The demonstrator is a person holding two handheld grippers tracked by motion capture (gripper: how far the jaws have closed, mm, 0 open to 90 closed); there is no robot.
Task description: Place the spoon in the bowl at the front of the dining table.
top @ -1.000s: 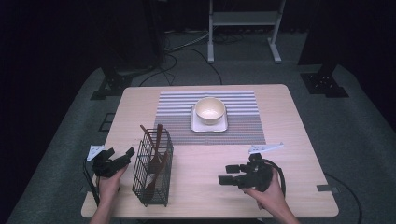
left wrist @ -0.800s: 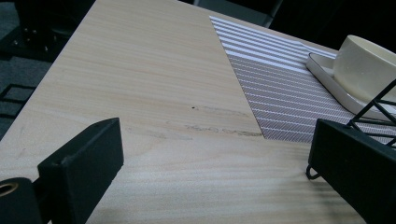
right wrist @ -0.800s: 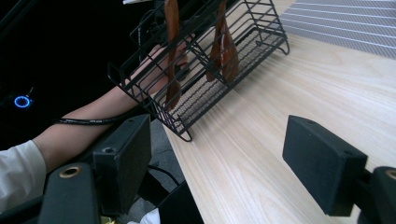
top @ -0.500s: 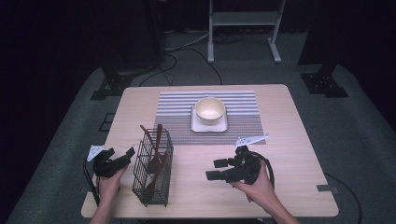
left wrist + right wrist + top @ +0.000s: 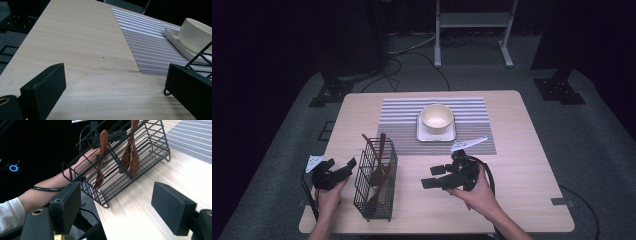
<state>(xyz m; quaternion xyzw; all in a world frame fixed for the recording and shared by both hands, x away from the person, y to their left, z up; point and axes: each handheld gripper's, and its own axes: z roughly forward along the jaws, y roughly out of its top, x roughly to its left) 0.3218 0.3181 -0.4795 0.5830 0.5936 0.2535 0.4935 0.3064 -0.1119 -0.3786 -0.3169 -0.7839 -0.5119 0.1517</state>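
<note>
**A:** Basket status? Where's the wire basket (image 5: 375, 182) sitting?

**B:** Front-left on the table (image 5: 522, 165), wooden utensils (image 5: 379, 165) standing inside it. Left gripper (image 5: 343, 169) just left of the basket, jaws spread wide, nothing in them. Right gripper (image 5: 434, 178) right of it, also gaping empty.

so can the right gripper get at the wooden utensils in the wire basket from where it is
Probably yes: the right gripper is open, aimed at the wire basket, with bare table between. The wooden utensils stand behind wires, so reaching in from above looks easier.
</note>
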